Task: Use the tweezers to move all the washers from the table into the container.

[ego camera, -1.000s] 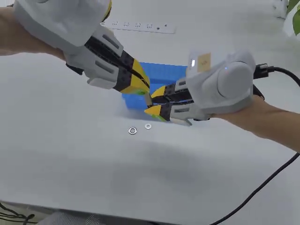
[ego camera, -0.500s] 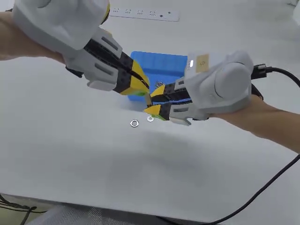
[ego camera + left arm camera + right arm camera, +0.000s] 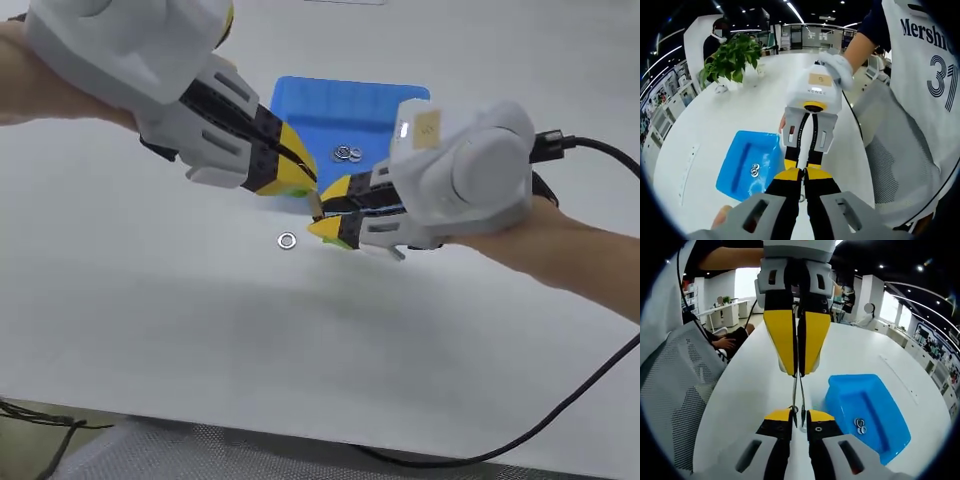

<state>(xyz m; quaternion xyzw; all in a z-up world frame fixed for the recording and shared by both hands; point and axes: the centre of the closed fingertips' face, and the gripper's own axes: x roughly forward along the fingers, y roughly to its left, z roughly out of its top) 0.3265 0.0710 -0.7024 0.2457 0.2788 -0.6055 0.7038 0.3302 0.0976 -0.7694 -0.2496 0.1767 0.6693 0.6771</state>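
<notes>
The thin metal tweezers [image 3: 798, 390] run between both grippers. My left gripper [image 3: 303, 180] is shut on their back end. My right gripper [image 3: 325, 213] is shut on their arms near the tips. The tips touch the table just past the right jaws; whether they pinch a washer I cannot tell. One steel washer [image 3: 287, 240] lies on the white table, left of the right gripper's tip. The blue container [image 3: 300, 100] stands behind the grippers with a few washers [image 3: 347, 153] in it. In the left gripper view the container [image 3: 740, 155] lies left of the meeting jaws.
A black cable [image 3: 590, 150] trails from the right gripper over the table's right side. A mesh chair [image 3: 685, 405] stands by the table edge. Potted plants [image 3: 732, 57] sit at the far end of the table. A person in a numbered shirt [image 3: 925, 85] holds the grippers.
The head camera has shifted, so the container shows more fully. Both grippers with the tweezers have come down onto the smaller of two table washers, which the right gripper's tip now hides.
</notes>
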